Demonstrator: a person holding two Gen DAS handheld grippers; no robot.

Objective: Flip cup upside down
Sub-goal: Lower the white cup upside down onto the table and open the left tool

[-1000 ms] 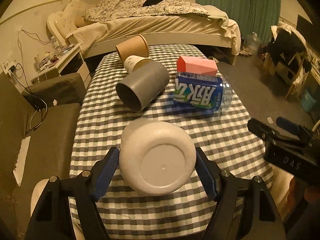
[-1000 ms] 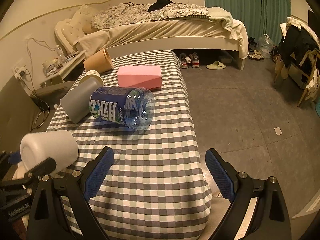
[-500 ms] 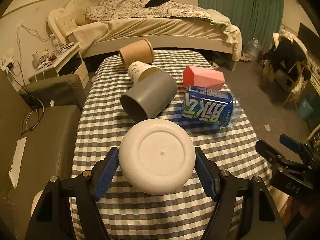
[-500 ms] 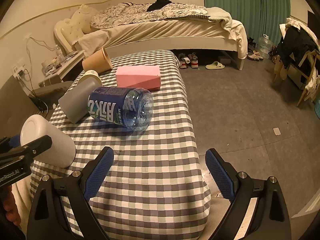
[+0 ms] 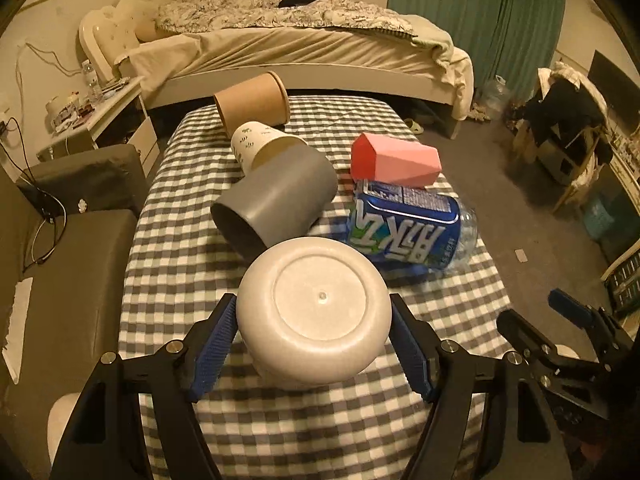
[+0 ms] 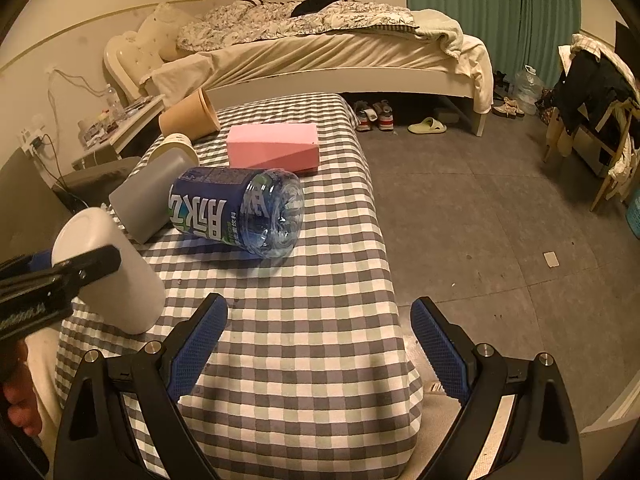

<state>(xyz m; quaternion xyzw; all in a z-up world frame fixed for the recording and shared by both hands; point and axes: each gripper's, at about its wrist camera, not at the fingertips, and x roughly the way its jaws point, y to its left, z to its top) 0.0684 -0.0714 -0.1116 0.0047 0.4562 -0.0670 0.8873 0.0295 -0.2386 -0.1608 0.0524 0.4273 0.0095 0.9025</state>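
My left gripper [image 5: 314, 350] is shut on a white cup [image 5: 314, 312], its blue pads on both sides. The cup's flat base faces the camera. In the right wrist view the white cup [image 6: 108, 276] is tilted, base up and to the left, with its lower rim near the checked table [image 6: 304, 320]. The left gripper shows there at the left edge [image 6: 48, 284]. My right gripper [image 6: 318, 344] is open and empty above the table's near right part.
On the checked table lie a grey cup [image 5: 276, 204], a patterned paper cup [image 5: 260, 146], a brown paper cup [image 5: 252, 100], a pink box [image 5: 396, 158] and a blue-labelled bottle [image 5: 408, 232]. A bed [image 5: 300, 48] stands behind. A dark sofa [image 5: 60, 240] is at left.
My left gripper has tilted the white cup further, raising its base, and has moved a little toward the grey cup. The right gripper has stayed open and nearly still.
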